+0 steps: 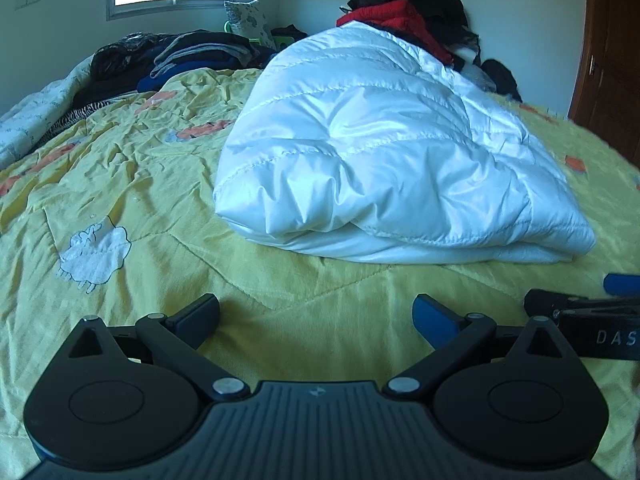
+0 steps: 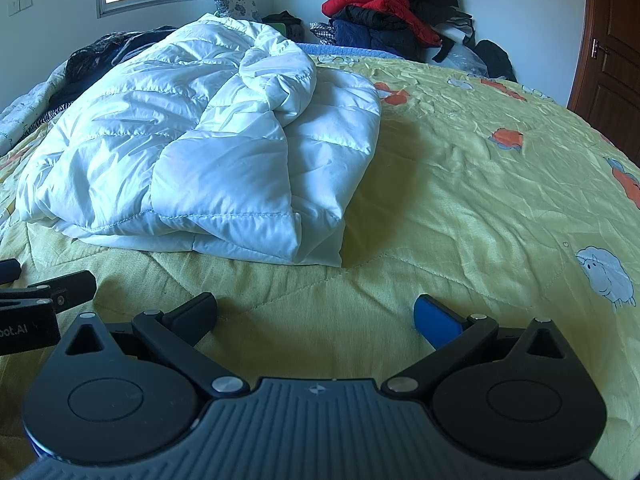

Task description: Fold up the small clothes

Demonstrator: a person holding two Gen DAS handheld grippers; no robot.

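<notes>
White quilted puffer jacket (image 1: pixel 384 152) lies folded in a bundle on yellow sheep-print bedspread (image 1: pixel 160 184). Left gripper (image 1: pixel 316 314) and right gripper (image 2: pixel 316 314) both spread apart, empty, low over the bedspread, near jacket's front edge, not touching.

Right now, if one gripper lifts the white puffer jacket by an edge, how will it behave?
The white puffer jacket would probably sag and unfold, since it lies in soft, loose folds. Its puffy quilting suggests it is light for its bulk. The shiny shell may slip between the fingers.
</notes>
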